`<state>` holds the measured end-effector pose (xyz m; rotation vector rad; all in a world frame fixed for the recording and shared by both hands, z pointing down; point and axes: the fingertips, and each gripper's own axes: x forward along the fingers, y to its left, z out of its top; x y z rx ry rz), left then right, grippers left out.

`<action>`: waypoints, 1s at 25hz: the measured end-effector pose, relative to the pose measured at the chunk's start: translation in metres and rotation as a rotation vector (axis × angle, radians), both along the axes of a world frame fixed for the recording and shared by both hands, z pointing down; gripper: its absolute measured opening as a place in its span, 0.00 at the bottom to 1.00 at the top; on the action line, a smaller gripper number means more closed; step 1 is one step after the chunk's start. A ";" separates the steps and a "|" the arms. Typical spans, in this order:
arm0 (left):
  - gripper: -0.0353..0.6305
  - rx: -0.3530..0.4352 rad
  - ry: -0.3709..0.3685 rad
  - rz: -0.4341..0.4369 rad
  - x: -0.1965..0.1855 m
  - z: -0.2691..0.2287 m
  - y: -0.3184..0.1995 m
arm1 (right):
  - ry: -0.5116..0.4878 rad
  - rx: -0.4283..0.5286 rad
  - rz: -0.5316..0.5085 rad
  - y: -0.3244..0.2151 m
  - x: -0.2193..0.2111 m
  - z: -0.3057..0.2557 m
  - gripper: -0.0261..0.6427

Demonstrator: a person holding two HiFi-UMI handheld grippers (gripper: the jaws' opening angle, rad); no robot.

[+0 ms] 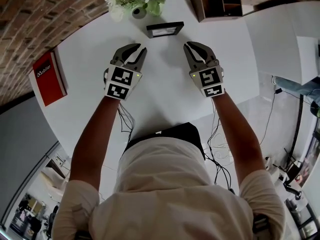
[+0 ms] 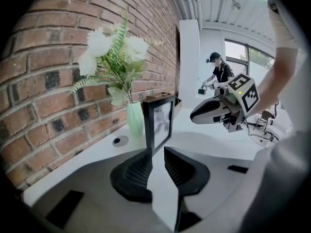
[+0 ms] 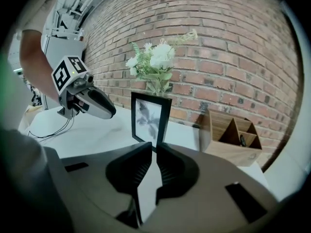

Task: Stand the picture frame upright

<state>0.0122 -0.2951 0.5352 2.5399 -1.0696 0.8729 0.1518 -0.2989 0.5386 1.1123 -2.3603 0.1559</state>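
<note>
The black picture frame stands upright on the white table, just in front of the flower vase. Both gripper views show the picture frame on edge ahead of the jaws, apart from them. My left gripper hovers short of the frame to its left, jaws open with nothing between them. Level with it on the right, my right gripper has its jaws nearly together and empty.
A wooden desk organiser sits at the back right. A red book lies at the table's left edge. White flowers and a brick wall stand behind the frame. A person is far off.
</note>
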 end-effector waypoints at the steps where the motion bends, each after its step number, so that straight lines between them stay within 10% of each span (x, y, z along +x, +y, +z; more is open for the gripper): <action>1: 0.16 -0.003 0.015 -0.001 -0.002 -0.003 0.005 | -0.010 -0.006 0.015 0.006 0.001 -0.003 0.09; 25: 0.15 -0.081 0.371 0.119 -0.055 -0.130 0.193 | -0.268 -0.077 0.249 0.208 -0.053 -0.103 0.09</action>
